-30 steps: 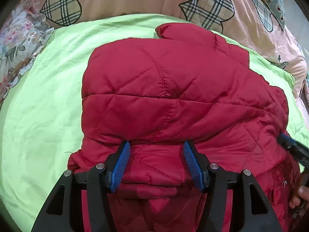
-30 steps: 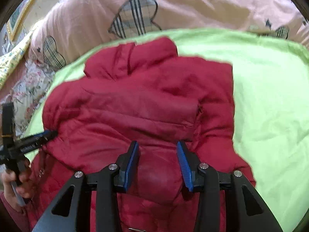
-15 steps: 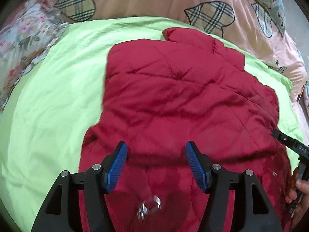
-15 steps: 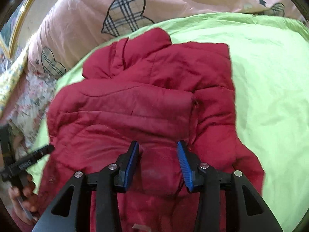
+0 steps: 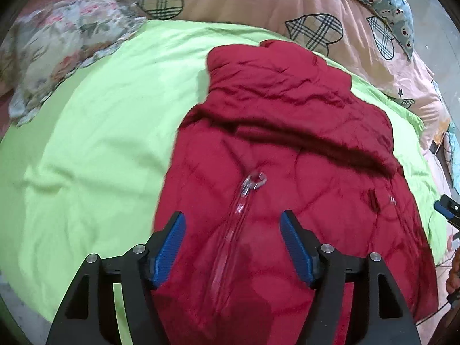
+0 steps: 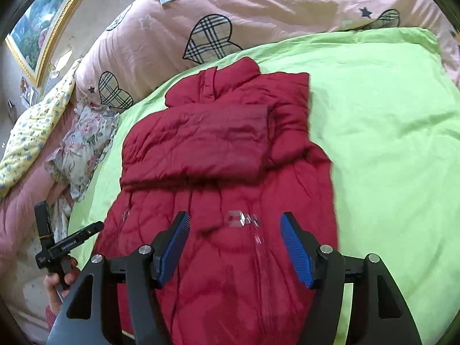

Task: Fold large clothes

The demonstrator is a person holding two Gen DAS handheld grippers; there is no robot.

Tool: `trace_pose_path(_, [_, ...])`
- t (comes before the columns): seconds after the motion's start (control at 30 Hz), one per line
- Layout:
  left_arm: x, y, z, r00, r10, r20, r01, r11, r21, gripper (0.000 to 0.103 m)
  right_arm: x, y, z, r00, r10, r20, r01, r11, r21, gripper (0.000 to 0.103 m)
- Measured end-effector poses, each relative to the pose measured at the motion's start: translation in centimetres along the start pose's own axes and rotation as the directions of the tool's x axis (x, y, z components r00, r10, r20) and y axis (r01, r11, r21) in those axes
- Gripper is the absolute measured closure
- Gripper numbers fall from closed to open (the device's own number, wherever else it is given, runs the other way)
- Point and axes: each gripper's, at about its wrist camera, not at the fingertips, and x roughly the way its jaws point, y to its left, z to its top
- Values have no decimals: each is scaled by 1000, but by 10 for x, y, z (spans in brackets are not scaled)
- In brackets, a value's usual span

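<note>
A red quilted jacket [image 5: 287,143] lies flat on a lime-green sheet [image 5: 95,149], collar at the far end, both sleeves folded across the chest. It also shows in the right wrist view [image 6: 218,149]. A clear plastic tag [image 5: 253,181] hangs over its lower half. My left gripper [image 5: 233,244] is open and empty above the jacket's hem end. My right gripper [image 6: 234,247] is open and empty above the same end. The left gripper also shows at the left edge of the right wrist view [image 6: 72,241].
A pink quilt with plaid hearts [image 5: 258,3] lies beyond the green sheet. A floral cloth [image 5: 66,46] lies at the far left. A blue patterned pillow [image 5: 382,3] is at the far right. A framed picture [image 6: 40,26] hangs on the wall.
Both grippers have pulled back and up from the jacket. The right gripper's jaws have opened wider. The jacket's lower half, bunched near the grippers a second ago, now lies spread out.
</note>
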Motion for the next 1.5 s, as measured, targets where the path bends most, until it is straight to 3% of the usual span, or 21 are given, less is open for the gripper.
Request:
trace_pose_path(0.13, [-22, 17, -21, 1000, -11, 7, 12, 1000, -27, 29, -22, -18, -25, 998, -61, 22, 61, 998, 29, 28])
trace_pose_path(0.33, [-36, 39, -51, 999, -24, -26, 22, 999, -45, 27, -24, -40, -62, 997, -56, -54, 61, 993, 105, 28])
trace_pose_path(0.5, [-35, 47, -64, 998, -32, -55, 29, 998, -62, 26, -17, -28, -81, 994, -20, -110, 30, 995, 92, 28])
trace_pose_path(0.57, [-34, 45, -67, 997, -37, -65, 34, 998, -60, 25, -13, -21, -85, 991, -35, -126, 45, 996, 73, 23])
trace_pose_path(0.7, [-32, 47, -74, 997, -40, -68, 37, 998, -45, 23, -10, -14, -98, 984, -64, -164, 69, 997, 24, 21])
trace_pose_path(0.93, [-40, 58, -89, 999, -22, -44, 19, 997, -75, 22, -25, -19, -117, 988, -60, -142, 63, 998, 11, 27])
trace_pose_path(1.2, [-33, 53, -104, 987, -135, -88, 128, 988, -81, 22, -19, 2, -123, 984, -109, -140, 99, 992, -75, 24])
trace_pose_path(1.3, [-31, 48, -107, 988, -132, -84, 128, 990, -55, 22, -21, -1, -128, 985, -111, -135, 101, 992, -76, 31])
trace_pose_path(1.43, [-31, 46, -109, 987, -140, -81, 136, 989, -51, 23, -34, -13, -138, 989, -77, -123, 72, 996, -47, 58])
trace_pose_path(1.5, [-32, 44, -110, 987, -146, -74, 143, 989, -43, 29, -40, -20, -141, 993, -31, -114, 30, 999, -13, 68])
